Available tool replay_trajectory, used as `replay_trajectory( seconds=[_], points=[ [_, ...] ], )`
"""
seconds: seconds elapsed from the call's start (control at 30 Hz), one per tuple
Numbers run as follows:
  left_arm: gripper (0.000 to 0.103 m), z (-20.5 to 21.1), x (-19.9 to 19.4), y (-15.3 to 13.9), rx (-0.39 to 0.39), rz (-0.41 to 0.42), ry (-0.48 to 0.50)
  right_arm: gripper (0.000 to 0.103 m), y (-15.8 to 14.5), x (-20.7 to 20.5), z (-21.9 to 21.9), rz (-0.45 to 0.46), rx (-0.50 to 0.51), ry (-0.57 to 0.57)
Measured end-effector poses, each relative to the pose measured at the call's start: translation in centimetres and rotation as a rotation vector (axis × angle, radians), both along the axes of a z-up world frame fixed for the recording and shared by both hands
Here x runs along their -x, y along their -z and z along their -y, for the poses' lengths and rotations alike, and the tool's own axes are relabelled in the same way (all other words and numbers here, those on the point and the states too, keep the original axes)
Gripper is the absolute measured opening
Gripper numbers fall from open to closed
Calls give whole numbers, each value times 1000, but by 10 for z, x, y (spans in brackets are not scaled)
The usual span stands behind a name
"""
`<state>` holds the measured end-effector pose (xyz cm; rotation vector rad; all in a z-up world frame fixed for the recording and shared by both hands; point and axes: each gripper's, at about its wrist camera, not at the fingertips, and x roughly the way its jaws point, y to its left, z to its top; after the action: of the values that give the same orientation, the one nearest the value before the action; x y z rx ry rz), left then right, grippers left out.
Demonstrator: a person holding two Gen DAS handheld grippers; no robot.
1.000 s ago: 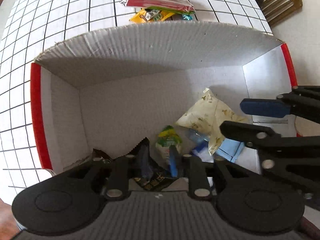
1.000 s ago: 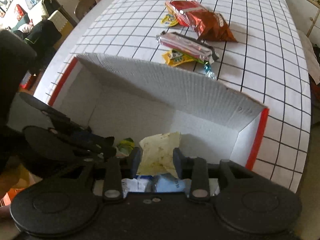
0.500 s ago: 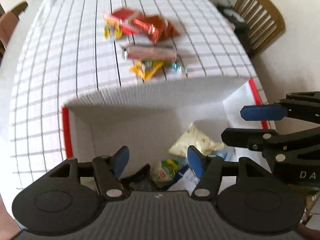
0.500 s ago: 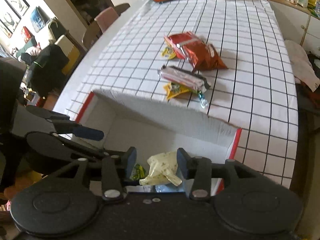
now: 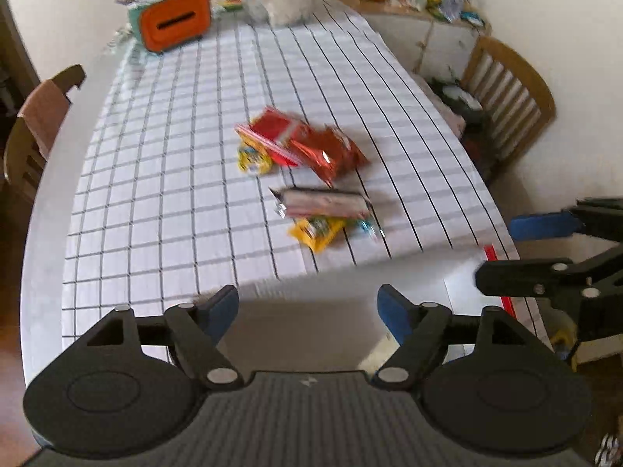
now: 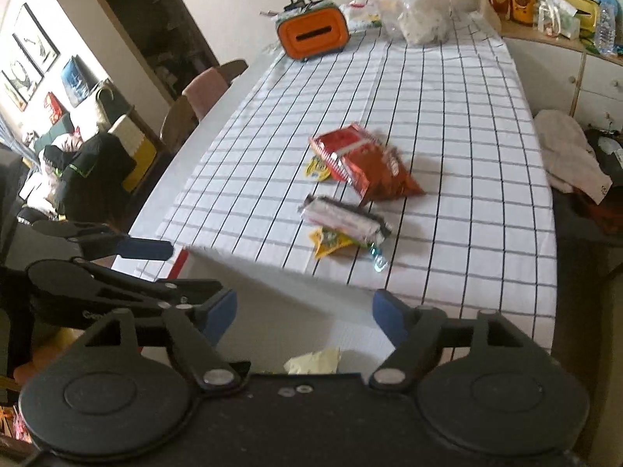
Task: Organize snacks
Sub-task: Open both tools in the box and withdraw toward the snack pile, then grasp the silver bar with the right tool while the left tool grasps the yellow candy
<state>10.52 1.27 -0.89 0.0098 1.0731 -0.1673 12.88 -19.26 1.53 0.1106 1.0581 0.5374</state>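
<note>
Both jaws of the left gripper point(image 5: 307, 311) stand spread wide and grasp nothing, low in the left wrist view, above the white cardboard box point(image 5: 311, 323) at the near end of the bench point(image 5: 163, 163). At mid frame on the checked cloth lie the remaining snacks: a red chip bag point(image 5: 311, 148), a small yellow packet point(image 5: 254, 159) touching its left edge, a silver-and-pink wrapper point(image 5: 323, 203) below them, and a yellow sachet point(image 5: 317, 229) tucked under that wrapper. An orange case point(image 5: 173, 25) stands at the upper left.

From the right wrist view, the right gripper point(image 6: 304, 313) is likewise released, holding nothing, over the same box point(image 6: 350, 334). A pale cream packet point(image 6: 313, 360) lies inside the box at bottom centre. The left gripper shows at left, jaws apart. The red chip bag point(image 6: 370, 167), wrapper point(image 6: 344, 218) and sachet point(image 6: 333, 239) sit mid frame.
</note>
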Motion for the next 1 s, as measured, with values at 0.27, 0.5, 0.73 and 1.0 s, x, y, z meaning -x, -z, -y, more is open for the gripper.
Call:
replay_trajectory(
  seconds=[0.27,0.5,0.73,1.0],
  points=[
    [83,-21,-23,-13,7,100,-49,94,-6,-28,5,31,12,25],
    [84,-34,-42,-16,-3,149,-73,94,2,-65,-5,26,13,-36],
    [84,-45,-55,-5,-1,127,-71,94,31,-102,-37,-21,57,-148],
    [84,-59,-66,10,6,96,-50,91,82,-136,-73,-105,158,-257]
  ],
)
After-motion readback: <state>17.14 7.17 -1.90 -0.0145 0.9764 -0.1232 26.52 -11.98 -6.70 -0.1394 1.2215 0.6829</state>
